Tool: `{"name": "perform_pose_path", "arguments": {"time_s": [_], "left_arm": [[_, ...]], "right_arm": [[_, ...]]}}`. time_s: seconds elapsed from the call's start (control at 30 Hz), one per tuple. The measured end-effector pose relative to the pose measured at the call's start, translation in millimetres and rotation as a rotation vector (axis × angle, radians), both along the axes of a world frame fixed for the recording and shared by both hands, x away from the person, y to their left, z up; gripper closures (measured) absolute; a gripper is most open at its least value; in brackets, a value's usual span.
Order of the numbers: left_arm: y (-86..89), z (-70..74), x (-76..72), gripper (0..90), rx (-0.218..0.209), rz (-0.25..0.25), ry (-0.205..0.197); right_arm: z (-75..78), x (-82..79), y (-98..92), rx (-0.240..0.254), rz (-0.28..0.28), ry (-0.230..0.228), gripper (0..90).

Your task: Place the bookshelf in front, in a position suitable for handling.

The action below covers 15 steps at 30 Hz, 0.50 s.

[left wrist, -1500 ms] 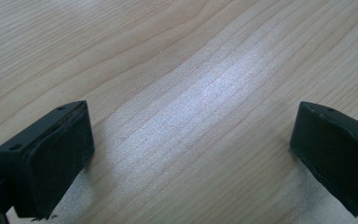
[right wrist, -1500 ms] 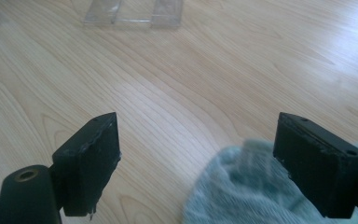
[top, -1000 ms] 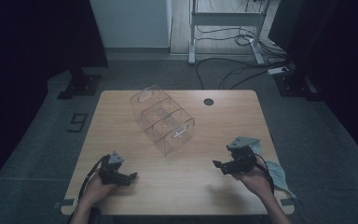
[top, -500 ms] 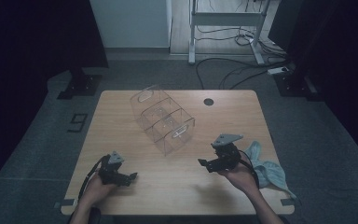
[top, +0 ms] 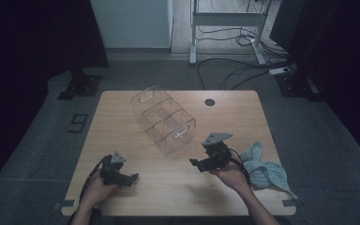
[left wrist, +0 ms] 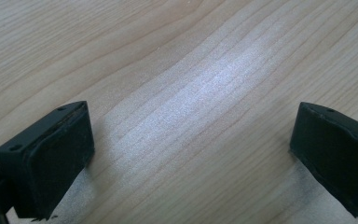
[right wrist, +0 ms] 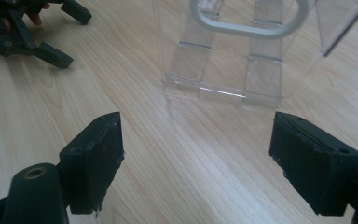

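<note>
A clear plastic box [top: 164, 119] with several compartments stands slantwise on the wooden table [top: 117, 112], its oval handle slot facing the near side. My right gripper [top: 195, 163] is just to the right of the box's near end, pointing left, jaws wide apart and nothing between them. In the right gripper view the box [right wrist: 242, 56] rises just ahead of the open right gripper [right wrist: 196, 154]. My left gripper [top: 132, 177] rests near the front left of the table. In its own view the left gripper [left wrist: 191, 149] is open over bare wood.
A crumpled light-blue cloth [top: 265, 171] lies at the table's front right, behind my right hand. A black round grommet [top: 209, 101] sits near the far edge. In the right gripper view the other gripper [right wrist: 32, 32] shows at the upper left. Cables and a metal stand [top: 225, 28] lie beyond the table.
My right hand has moved left across the table, away from the blue cloth and toward the box's near end. The left hand has stayed where it was.
</note>
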<state>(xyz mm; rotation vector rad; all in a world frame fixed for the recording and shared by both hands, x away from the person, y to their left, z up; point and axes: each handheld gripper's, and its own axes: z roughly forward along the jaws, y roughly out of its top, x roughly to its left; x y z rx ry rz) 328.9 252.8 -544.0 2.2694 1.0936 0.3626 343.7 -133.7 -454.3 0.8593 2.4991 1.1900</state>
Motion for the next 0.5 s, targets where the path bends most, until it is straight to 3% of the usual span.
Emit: {"name": "perform_pose_path", "arguments": {"time_s": [0.17,0.3,0.5], "left_arm": [[-3.0,4.4,0.7,0.0,-0.006,-0.024,0.023],[-8.0,14.4,-0.2,0.6,-0.016,-0.076,-0.007],[-20.3,30.3,0.3,11.2,-0.038,-0.098,-0.061]], "right_arm": [[-0.6,1.2,8.5,0.002,0.016,0.002,17.4],[-0.3,2.4,12.4,0.002,0.023,0.002,17.7],[-0.3,4.5,15.5,0.011,0.024,0.0,18.2]]}}
